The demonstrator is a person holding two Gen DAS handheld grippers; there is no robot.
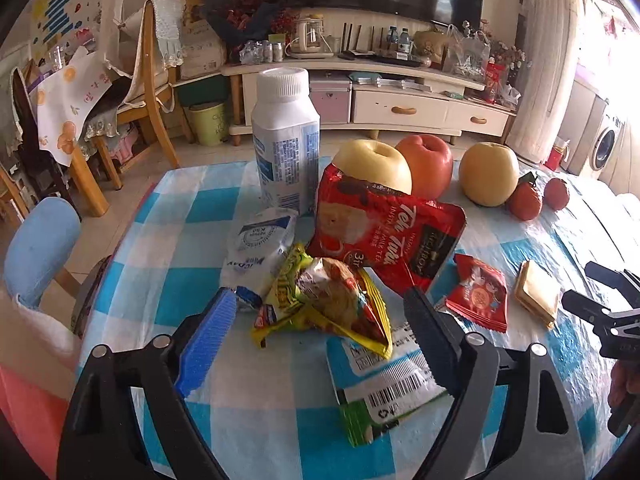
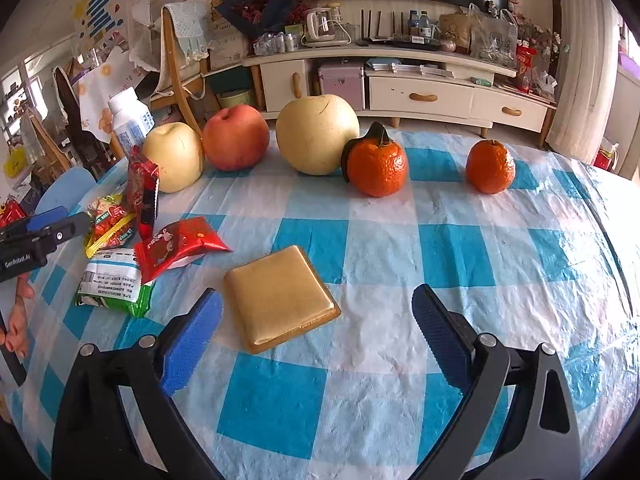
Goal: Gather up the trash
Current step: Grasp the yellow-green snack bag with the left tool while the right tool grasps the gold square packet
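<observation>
A crumpled yellow snack wrapper (image 1: 336,304) lies between the fingers of my left gripper (image 1: 320,300), which is open; the pads do not press on it. Around it lie a crushed white packet (image 1: 256,248), a red milk tea sachet (image 1: 384,232), a small red snack packet (image 1: 478,296) and a white-green barcode wrapper (image 1: 384,392). My right gripper (image 2: 316,298) is open and low over the checked tablecloth (image 2: 360,360). A flat gold square packet (image 2: 280,296) lies between its fingers, closer to the left one and untouched.
A white bottle (image 1: 286,136) stands behind the wrappers. A yellow apple (image 2: 174,156), a red apple (image 2: 236,136), a pear (image 2: 316,136) and two tangerines (image 2: 376,164) line the far side. Chairs and a TV cabinet (image 2: 420,96) stand beyond the table.
</observation>
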